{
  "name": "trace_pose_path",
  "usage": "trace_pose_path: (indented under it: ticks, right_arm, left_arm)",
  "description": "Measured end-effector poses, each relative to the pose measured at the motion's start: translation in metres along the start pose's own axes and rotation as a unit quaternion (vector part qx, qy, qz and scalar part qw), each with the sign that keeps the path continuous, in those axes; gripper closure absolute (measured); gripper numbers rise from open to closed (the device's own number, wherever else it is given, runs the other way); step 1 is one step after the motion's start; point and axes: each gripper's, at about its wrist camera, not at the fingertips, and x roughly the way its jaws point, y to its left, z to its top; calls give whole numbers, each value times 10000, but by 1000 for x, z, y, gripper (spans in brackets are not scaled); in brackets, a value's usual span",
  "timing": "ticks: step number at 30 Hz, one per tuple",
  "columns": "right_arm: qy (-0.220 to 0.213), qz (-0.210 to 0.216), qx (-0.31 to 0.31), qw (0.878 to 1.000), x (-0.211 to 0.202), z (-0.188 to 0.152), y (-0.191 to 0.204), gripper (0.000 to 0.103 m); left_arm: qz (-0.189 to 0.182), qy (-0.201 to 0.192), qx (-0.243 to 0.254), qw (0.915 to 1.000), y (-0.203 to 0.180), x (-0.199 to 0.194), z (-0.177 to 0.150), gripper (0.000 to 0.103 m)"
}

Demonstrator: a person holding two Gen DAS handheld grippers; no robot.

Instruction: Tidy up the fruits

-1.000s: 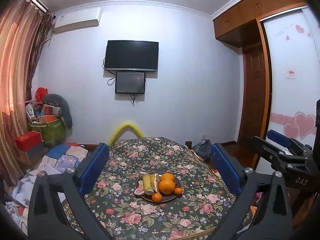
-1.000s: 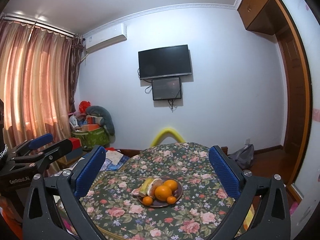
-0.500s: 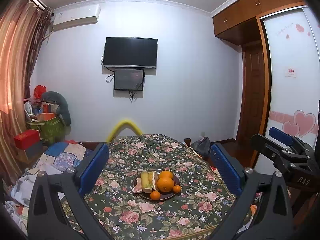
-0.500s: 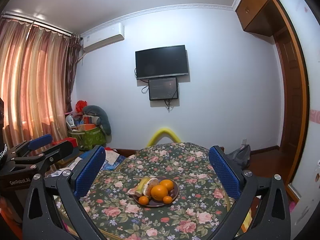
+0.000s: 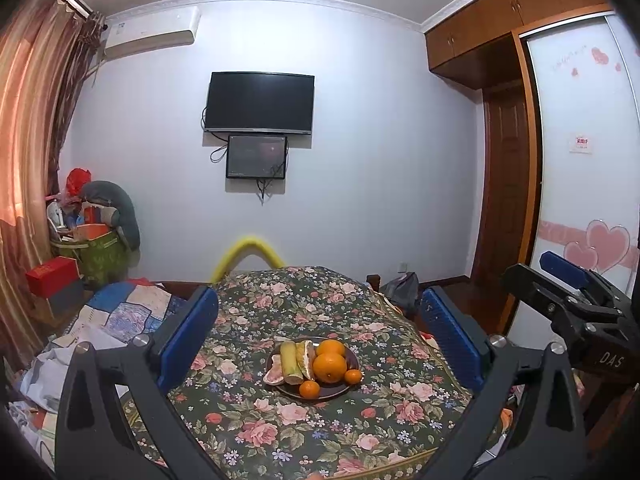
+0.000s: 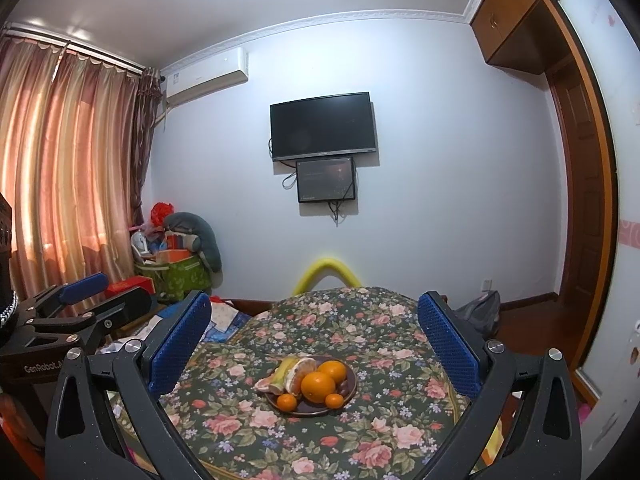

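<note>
Fruit (image 5: 316, 366): one lot, gathered on a dark plate (image 5: 347, 354) near the middle of a table (image 5: 280, 432) under a floral cloth.

Left wrist view. You see on the plate two large oranges, one behind the other; three small oranges at the front and right rim; a banana (image 5: 289, 360) lying front to back on the left; peeled pale segments beside it. No fruit shows loose on the cloth. Your left gripper (image 5: 320, 336) is held well back from the plate, jaws spread wide, nothing between them. Your right gripper (image 5: 568, 280) shows at the right edge, apart from the table; from here you cannot tell its grip.

Right wrist view. Same plate (image 6: 349, 390), same heap: the big orange (image 6: 318, 386) in front, small ones at the near rim, the banana and segments to the left. Your right gripper (image 6: 314, 336) has its jaws parted wide and empty, well short of the fruit. Your left gripper (image 6: 86, 298) is seen side-on at the left edge.

Progress. The fruit lies collected on one plate, which would suit a finished tidy-up or a lot waiting to be sorted elsewhere. No other container is in view, so you cannot settle which.
</note>
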Motion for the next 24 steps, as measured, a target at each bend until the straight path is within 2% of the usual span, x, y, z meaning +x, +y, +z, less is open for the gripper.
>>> trace_pose_path:
  ticks: [24]
  right_arm:
    - [41,6,11,10000,0,0,-3,0]
  left_arm:
    - [-110,61,-23,9999,2,2,-3,0]
